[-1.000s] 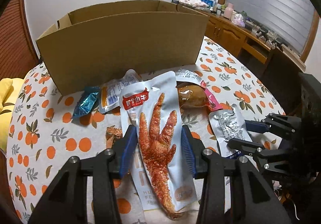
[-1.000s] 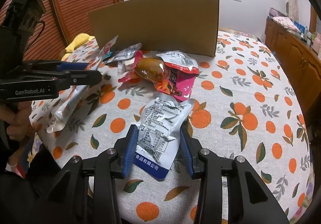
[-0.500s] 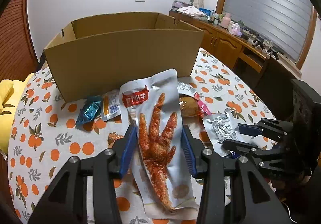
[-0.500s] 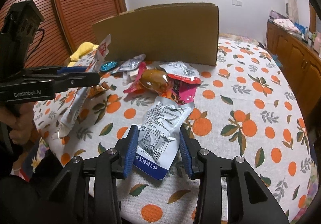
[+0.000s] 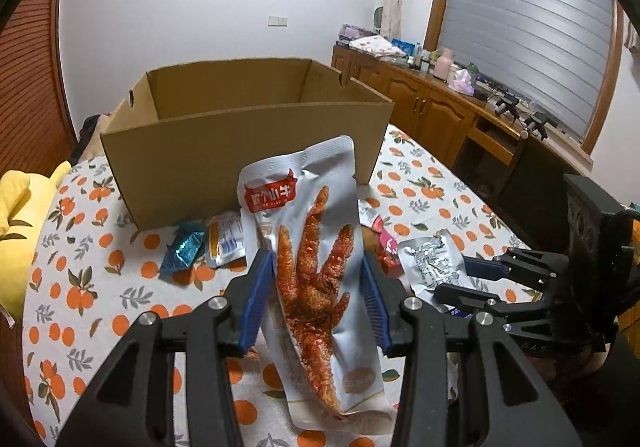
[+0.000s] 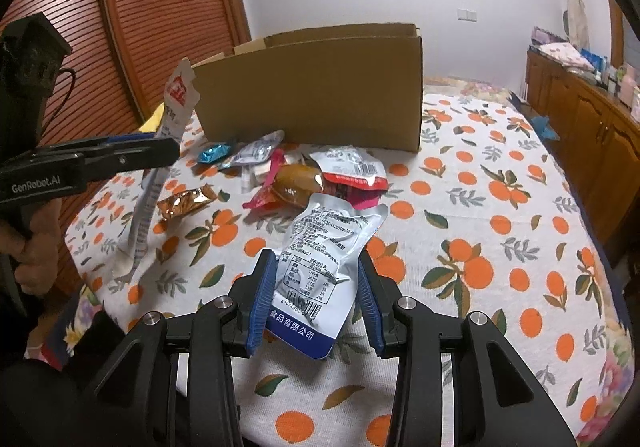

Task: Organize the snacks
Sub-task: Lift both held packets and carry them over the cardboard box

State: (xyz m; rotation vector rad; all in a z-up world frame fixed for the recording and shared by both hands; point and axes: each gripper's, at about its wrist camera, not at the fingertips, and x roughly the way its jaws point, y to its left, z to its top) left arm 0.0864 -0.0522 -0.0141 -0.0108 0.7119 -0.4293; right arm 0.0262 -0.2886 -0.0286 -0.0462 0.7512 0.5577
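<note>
On the counter [image 6: 500, 207], under an orange-print cloth, 1 open cardboard box [image 5: 248, 139] stands by loose snacks; wooden cabinets line the right wall. Left tool [image 5: 316, 283] pinches a silver chicken-foot pouch [image 5: 312, 247], lifted clear and nearly upright before the box. Right tool [image 6: 316, 287] pinches a silver blue-edged pouch [image 6: 320, 247], printed back up, near the counter's front edge.

"GenRobot.AI" in white on left gripper [image 6: 132, 155] arm. Silver pouch [image 6: 320, 259] blue band reads "食品有限公司", barcode above it. Chicken-foot packet [image 5: 316, 259] red label unreadable.
</note>
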